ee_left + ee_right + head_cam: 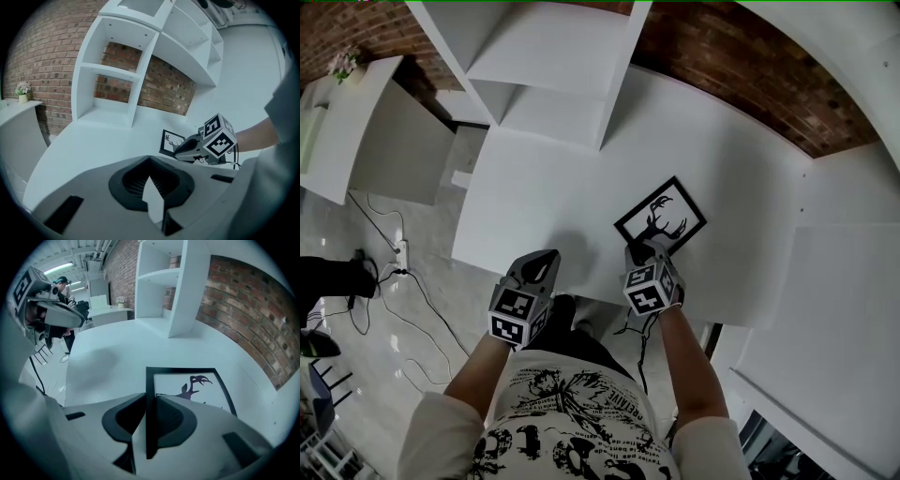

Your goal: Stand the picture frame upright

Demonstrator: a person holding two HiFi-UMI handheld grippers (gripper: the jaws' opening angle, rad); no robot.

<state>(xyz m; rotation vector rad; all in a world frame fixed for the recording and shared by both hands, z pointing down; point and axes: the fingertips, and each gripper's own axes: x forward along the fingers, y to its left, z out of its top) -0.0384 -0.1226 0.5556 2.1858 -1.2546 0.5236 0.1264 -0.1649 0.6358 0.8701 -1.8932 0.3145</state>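
Your right gripper (649, 246) is clamped on the near edge of the picture frame (667, 212). The frame lies on the bench (534, 178) towards its right side, apparently flat, though I can't be sure. Lift slowly, pivoting on the far edge so the frame doesn't slide. Your left gripper (542, 267) is closed and empty, so use it to steady the frame.

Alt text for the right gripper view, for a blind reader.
The right gripper has its jaws shut on the black edge of a deer-print picture frame on a white table. The left gripper is upper left; shelves and brick wall behind.
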